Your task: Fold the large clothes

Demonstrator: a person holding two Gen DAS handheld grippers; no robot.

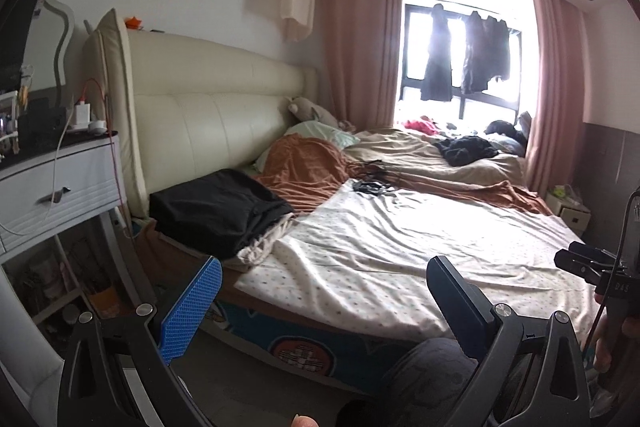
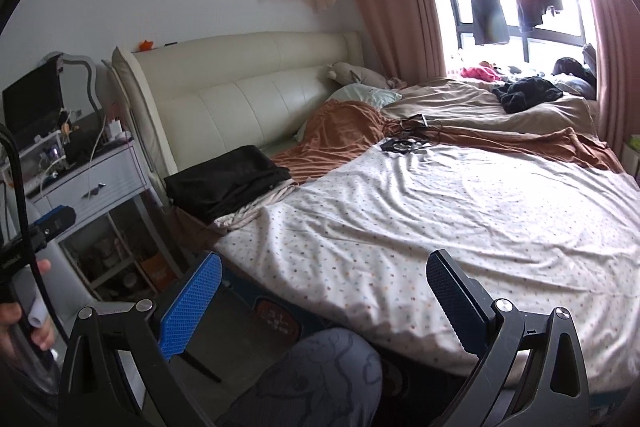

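A folded black garment (image 1: 218,207) lies on a pale cloth at the near left corner of the bed, by the headboard; it also shows in the right wrist view (image 2: 228,181). A second black garment (image 1: 464,149) lies crumpled at the far side near the window, also in the right wrist view (image 2: 528,93). My left gripper (image 1: 324,291) is open and empty, held in the air before the bed's near edge. My right gripper (image 2: 324,291) is open and empty too, to the right of the left one, over the spotted sheet (image 2: 460,211).
A white bedside table (image 1: 56,183) with cables and chargers stands left of the cream headboard (image 1: 216,99). An orange blanket (image 1: 304,167), a tangle of cables (image 1: 372,185) and pillows lie mid-bed. Dark clothes (image 1: 464,55) hang at the window. The person's knee (image 2: 316,379) is below the grippers.
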